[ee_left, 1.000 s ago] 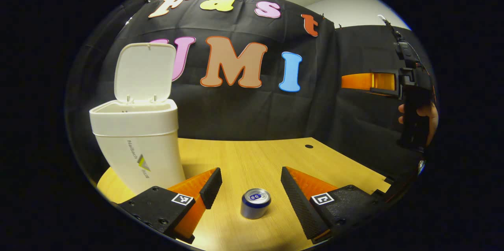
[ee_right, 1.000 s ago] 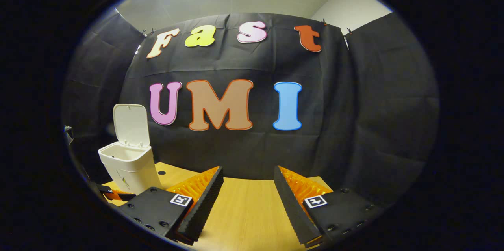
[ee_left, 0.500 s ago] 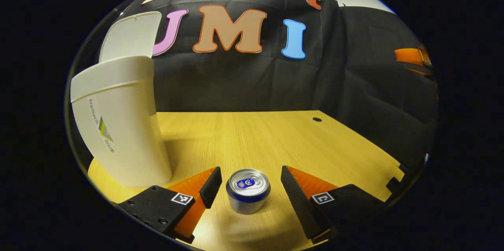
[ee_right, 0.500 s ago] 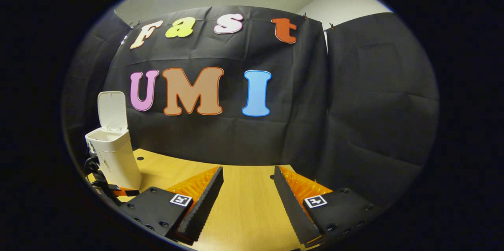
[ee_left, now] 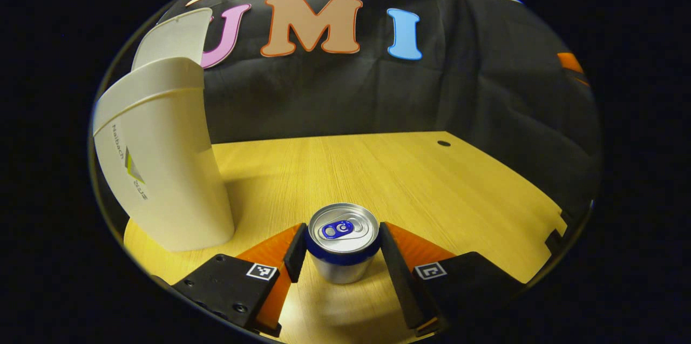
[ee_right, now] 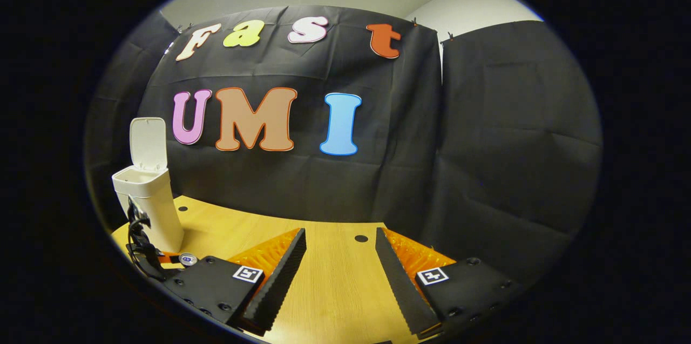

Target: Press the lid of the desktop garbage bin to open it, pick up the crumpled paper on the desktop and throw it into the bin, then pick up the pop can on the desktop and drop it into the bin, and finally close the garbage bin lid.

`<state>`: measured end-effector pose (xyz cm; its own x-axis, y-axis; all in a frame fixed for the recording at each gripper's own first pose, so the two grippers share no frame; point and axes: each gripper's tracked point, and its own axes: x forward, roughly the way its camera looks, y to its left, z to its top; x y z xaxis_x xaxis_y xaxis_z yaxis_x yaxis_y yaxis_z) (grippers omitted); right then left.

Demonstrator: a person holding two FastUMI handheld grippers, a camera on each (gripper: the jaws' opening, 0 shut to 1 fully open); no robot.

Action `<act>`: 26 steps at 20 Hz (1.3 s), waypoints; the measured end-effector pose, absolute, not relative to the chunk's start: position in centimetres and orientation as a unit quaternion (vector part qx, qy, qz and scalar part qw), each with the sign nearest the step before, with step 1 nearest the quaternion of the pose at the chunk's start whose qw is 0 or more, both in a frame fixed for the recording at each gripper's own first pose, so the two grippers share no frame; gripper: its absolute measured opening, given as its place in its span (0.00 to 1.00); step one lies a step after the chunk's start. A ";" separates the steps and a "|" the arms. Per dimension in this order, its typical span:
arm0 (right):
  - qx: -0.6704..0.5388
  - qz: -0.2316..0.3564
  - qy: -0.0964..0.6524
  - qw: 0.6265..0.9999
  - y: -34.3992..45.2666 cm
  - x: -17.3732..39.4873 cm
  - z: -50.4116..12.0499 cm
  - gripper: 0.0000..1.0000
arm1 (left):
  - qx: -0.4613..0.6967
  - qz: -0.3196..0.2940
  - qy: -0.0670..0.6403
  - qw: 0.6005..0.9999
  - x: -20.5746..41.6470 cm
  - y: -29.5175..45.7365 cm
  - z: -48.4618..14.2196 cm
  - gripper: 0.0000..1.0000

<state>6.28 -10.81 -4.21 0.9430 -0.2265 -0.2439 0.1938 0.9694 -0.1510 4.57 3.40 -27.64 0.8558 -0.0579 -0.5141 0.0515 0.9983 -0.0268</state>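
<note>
Since half a second ago we've dropped the left gripper [ee_left: 343, 249] lower and forward, and its fingers, then wide apart with the pop can [ee_left: 343, 241] ahead of them, now sit against both sides of the can's upper wall. Largest to smallest: wooden table [ee_left: 378, 171], white garbage bin [ee_left: 162, 171] on its left with lid [ee_left: 167, 36] up, then the upright can just right of it. Our right gripper [ee_right: 340, 274] hangs wide open over bare table, holding nothing.

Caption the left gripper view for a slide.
Left gripper brackets the upright pop can beside the open bin.
</note>
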 end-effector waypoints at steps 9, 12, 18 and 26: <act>-0.048 -0.062 0.118 0.990 -7.9 7.0 -4.3 0.88 | -0.001 -0.047 0.131 0.990 8.9 3.3 -11.8 0.76; -0.040 -0.050 0.112 0.992 -7.1 7.0 -4.2 0.88 | -0.007 -0.043 0.100 0.994 10.4 4.3 -6.8 0.76; -0.019 -0.039 0.108 0.993 -6.4 6.9 -4.4 0.88 | 0.048 -0.007 0.038 0.998 13.1 9.6 2.2 0.75; -0.009 -0.041 0.107 0.993 -5.9 7.0 -5.0 0.88 | 0.051 0.089 0.047 0.994 12.9 20.9 3.6 0.75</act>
<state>7.02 -5.88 -4.95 0.9736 -0.0835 -0.2125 0.0795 0.9965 -0.0270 12.92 20.86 3.61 0.9797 0.1816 -0.0849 -0.1720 0.9791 0.1089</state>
